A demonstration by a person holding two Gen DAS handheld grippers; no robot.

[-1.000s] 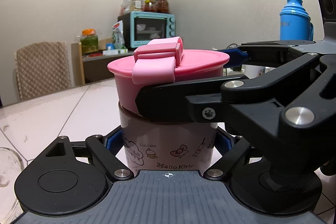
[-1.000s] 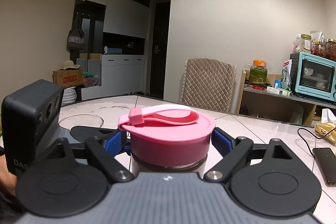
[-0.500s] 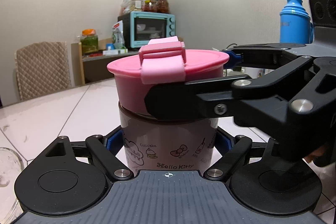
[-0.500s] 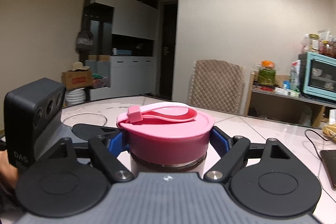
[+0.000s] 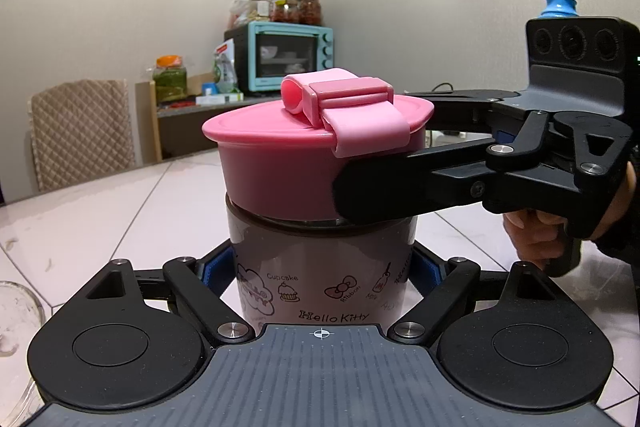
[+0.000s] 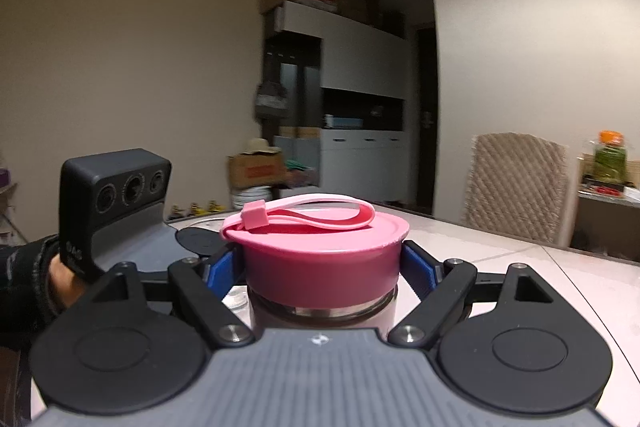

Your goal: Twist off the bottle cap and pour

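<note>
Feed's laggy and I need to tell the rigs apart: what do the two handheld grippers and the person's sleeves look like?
Both look alike: the left gripper and right gripper have black linkage arms with silver rivets, blue finger pads, a ribbed grey base and a black three-lens camera block. A dark knit sleeve covers the left wrist.

Teal toaster oven point(image 5: 289, 57) on a shelf, jars point(image 5: 296, 7) on top. Quilted chair point(image 5: 82, 133) beside the white tiled table point(image 5: 100, 223). White cabinet point(image 6: 362, 163) behind.
</note>
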